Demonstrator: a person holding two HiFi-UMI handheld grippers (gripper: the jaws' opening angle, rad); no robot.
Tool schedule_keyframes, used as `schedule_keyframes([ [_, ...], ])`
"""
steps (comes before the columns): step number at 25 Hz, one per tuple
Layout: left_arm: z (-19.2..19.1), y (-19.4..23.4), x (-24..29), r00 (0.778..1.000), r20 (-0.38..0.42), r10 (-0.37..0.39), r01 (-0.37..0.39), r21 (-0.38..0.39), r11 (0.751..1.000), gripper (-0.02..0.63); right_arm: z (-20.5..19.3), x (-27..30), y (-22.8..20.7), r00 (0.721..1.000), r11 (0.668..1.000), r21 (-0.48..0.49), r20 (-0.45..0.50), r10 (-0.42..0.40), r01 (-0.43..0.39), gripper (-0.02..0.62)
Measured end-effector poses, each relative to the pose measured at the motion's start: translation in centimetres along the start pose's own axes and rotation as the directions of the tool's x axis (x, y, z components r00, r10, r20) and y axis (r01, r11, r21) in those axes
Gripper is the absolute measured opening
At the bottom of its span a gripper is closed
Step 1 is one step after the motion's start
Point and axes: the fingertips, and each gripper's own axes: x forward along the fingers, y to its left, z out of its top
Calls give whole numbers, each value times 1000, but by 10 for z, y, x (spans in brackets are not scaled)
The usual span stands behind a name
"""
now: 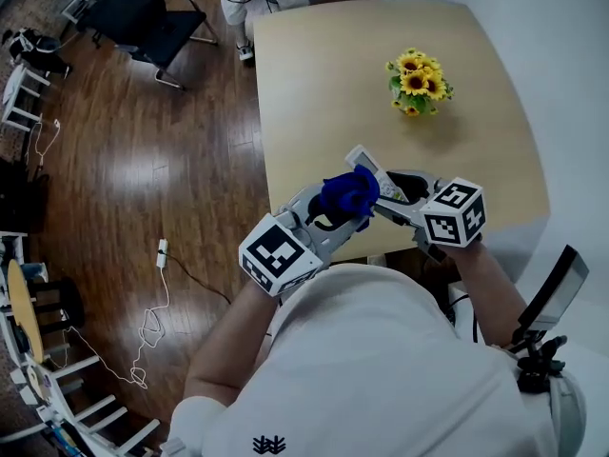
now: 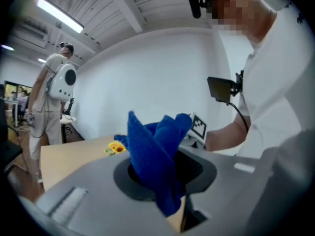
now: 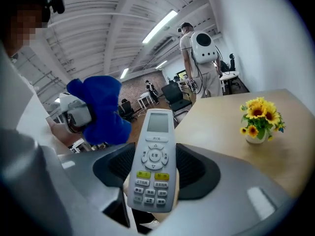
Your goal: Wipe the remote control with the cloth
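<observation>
Two hand-held grippers meet in front of the person's chest, above the near edge of the light wooden desk (image 1: 314,74). The left hand-held gripper (image 1: 335,209) is closed on a blue cloth (image 1: 347,194); in the left gripper view the cloth is bunched between the jaws and stands up out of them in folds. The right hand-held gripper (image 1: 398,194) is closed on the lower part of a white remote control (image 3: 153,159). In the right gripper view the remote stands nearly upright between the jaws, with the buttons and the small screen facing the camera. In the head view the cloth lies over the middle of the remote and only the upper end of the remote shows beyond it. In the right gripper view the cloth is close at the left of the remote's top. I cannot tell if they touch. A small pot of sunflowers (image 1: 417,84) stands farther back on the desk, well apart from both grippers. On the dark wooden floor (image 1: 114,160) at the left lies a white cable (image 1: 152,327).
</observation>
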Motion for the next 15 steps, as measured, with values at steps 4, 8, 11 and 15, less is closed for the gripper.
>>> schedule_keyframes([
  [4, -8, -9, 13, 996, -58, -61, 63, 45, 997, 110, -2, -13, 14, 999, 997, -76, -8, -31, 30, 261],
  [8, -17, 3, 13, 995, -91, -38, 45, 73, 996, 110, -13, -20, 18, 998, 990, -133, -30, -50, 45, 261],
  [11, -13, 9, 3, 995, -98, -13, 20, 66, 998, 110, -13, -24, 24, 998, 987, -149, -34, -58, 52, 261],
  [15, -12, 25, -5, 995, -90, 34, -28, 65, 997, 110, -16, -29, 25, 997, 986, -159, -43, -60, 53, 261],
])
